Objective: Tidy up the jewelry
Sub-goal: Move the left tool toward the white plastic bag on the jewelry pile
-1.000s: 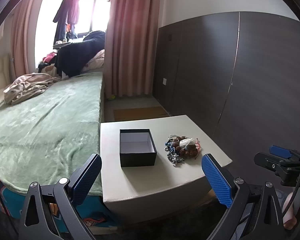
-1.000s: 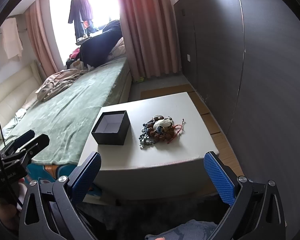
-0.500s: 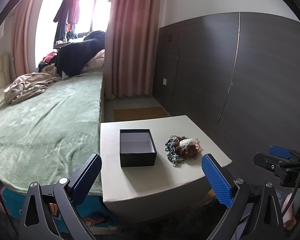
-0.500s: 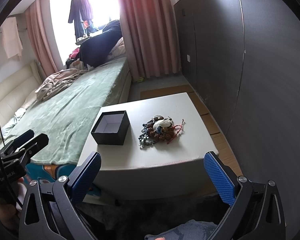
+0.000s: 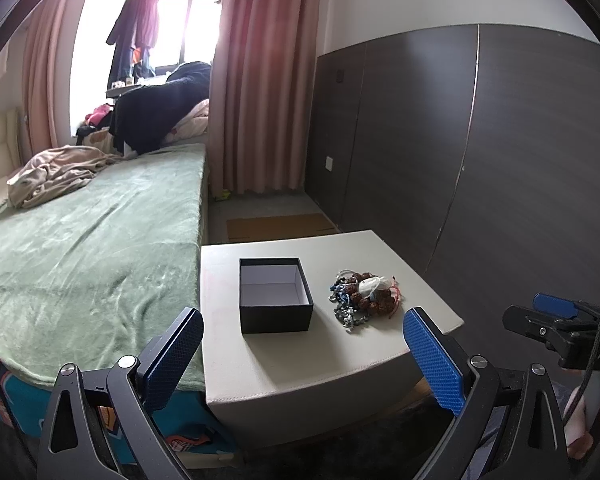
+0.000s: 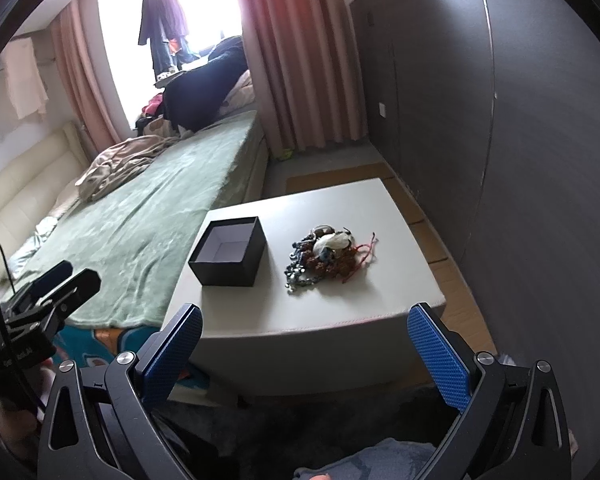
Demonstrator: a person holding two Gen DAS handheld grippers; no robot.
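Open black square cardboard box [image 5: 275,300] sits mid-frame on the pale grey tabletop [image 5: 320,364], w/ a tangled heap of beaded bracelets & chains [image 5: 362,296] just right of it, not touching. Left hand-held gripper [image 5: 302,354] and right hand-held gripper [image 6: 304,354] hang at bottom of frame, blue-padded fingers wide apart, gripping nothing.

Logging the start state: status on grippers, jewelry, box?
Left gripper and right gripper open, short of table. Jewelry pile untouched beside empty black box. Nothing between.

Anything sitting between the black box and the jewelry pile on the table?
No. Between the black box and the jewelry pile there is only bare table top; they sit apart. Both wrist views show it, the right wrist most plainly.
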